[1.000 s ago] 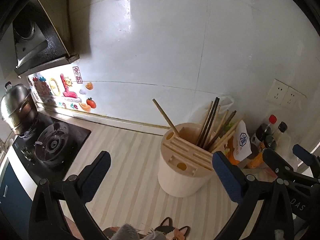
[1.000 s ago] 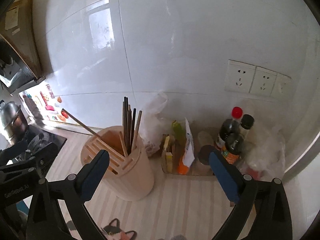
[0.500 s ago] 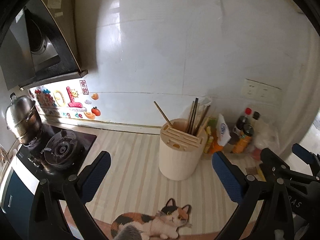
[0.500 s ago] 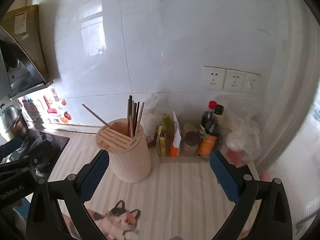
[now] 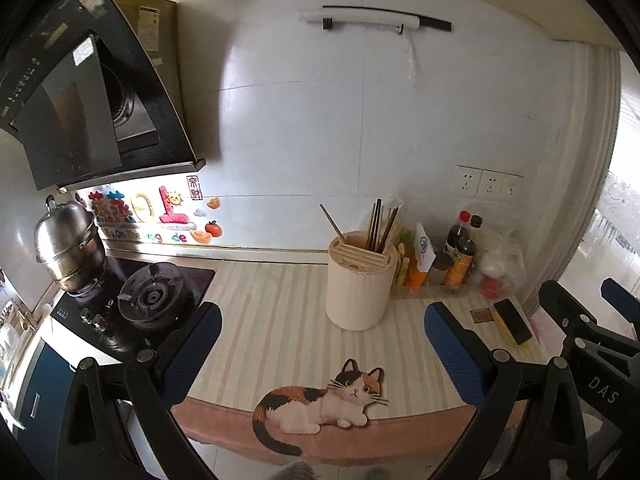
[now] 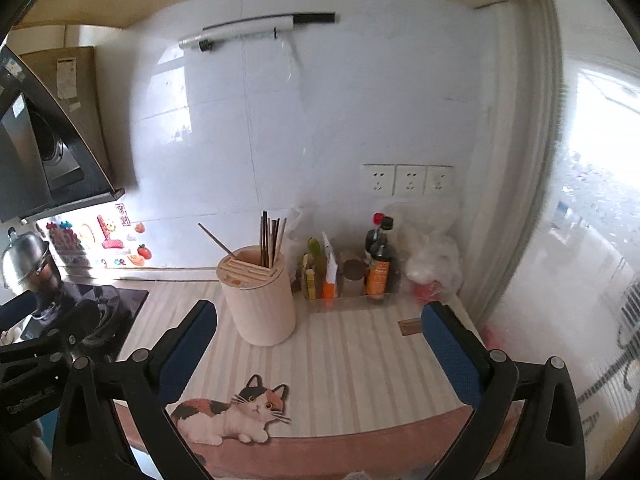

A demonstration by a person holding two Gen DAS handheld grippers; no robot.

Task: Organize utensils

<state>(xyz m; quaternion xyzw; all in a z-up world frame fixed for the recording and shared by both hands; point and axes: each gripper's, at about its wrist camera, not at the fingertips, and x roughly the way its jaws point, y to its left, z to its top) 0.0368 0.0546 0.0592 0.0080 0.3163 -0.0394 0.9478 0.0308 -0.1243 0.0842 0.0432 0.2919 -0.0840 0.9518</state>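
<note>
Nearest us, our left gripper [image 5: 322, 350] and right gripper [image 6: 318, 344] both hang with jaws spread wide and nothing between them, over the front edge of the striped counter [image 5: 280, 320]. A cat picture [image 5: 320, 400] lies on that edge. Farther back stands the round beige utensil holder [image 5: 360, 280], chopsticks [image 5: 380, 226] upright in its rear well and one leaning left. Sauce bottles [image 5: 460, 256] stand to its right by the wall; the gas stove [image 5: 152, 300] sits left.

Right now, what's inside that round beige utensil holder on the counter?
A bunch of chopsticks stands upright in the utensil holder, and one single chopstick leans left from a slot in its top. Their lower ends are hidden by the wall.
</note>
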